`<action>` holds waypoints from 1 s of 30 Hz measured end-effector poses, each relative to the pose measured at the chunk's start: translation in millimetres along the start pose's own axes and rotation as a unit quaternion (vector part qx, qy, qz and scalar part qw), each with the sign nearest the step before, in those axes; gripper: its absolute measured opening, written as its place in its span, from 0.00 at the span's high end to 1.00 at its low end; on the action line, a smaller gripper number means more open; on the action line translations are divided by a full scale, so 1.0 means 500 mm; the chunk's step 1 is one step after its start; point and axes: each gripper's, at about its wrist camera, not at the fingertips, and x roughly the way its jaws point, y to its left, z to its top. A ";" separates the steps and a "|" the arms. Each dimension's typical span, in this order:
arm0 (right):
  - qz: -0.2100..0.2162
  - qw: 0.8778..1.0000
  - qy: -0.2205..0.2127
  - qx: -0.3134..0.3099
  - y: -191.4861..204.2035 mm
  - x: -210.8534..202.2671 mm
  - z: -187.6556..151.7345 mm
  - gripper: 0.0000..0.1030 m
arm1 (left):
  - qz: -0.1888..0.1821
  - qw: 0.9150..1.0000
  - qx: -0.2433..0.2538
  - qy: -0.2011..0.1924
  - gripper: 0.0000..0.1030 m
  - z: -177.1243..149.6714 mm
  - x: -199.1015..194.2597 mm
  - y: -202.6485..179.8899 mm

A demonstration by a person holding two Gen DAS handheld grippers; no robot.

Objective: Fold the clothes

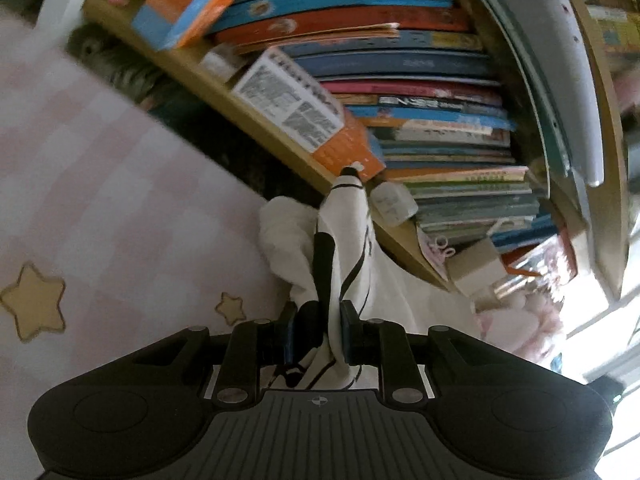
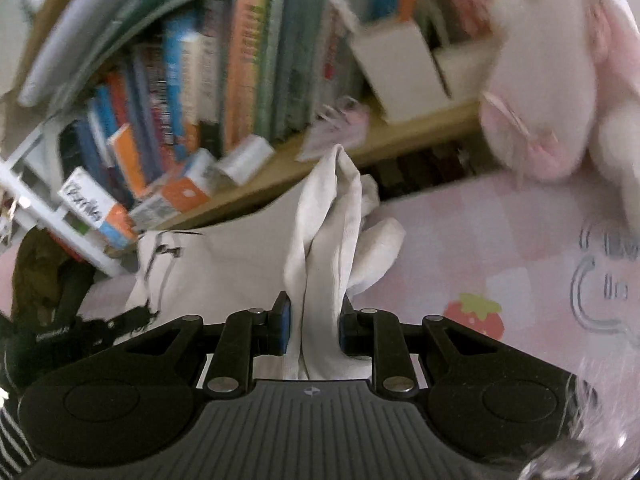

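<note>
Nearest in the left wrist view, the left gripper (image 1: 319, 334) is seen with its jaws drawn close together, and a bunched fold of the white garment (image 1: 344, 240) is pinched between the blue pads. Black trim and thin black lines are shown on this part of the cloth, which rises from the jaws in a narrow ridge. In the right wrist view, the right gripper (image 2: 314, 326) is likewise nearly closed on a plain, finely ribbed white fold of the same garment (image 2: 328, 232), gathered upright into a peak; no black trim is seen at that grip, though dark marks are visible on the cloth spread to the left. Both tools are angled downward towards the bed.

Beneath and beside the garment, a soft pink checked bed sheet (image 1: 120, 200) is spread; gold stars are printed on it in the left view, while a strawberry print (image 2: 474, 316) is shown only in the right view. Further off, a wooden shelf (image 1: 256, 120) packed with thin, bright-spined books (image 1: 400, 80) is seen in both views, blurred. A fluffy pink and white plush toy (image 2: 560, 80) is clearly shown only by the right camera.
</note>
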 end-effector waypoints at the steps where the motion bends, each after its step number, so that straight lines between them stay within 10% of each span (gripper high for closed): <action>1: 0.003 1.000 -0.001 0.013 -0.009 0.001 -0.002 0.78 | -0.002 1.000 -0.010 -0.001 0.77 -0.001 0.001 0.005; 17: -0.048 0.997 -0.018 0.063 -0.042 -0.065 -0.017 0.45 | 0.072 0.993 0.091 0.000 0.53 -0.009 -0.074 -0.019; 30: -0.123 0.987 -0.064 -0.083 0.065 -0.239 -0.159 0.27 | 0.166 0.975 0.148 0.001 0.45 -0.174 -0.191 -0.093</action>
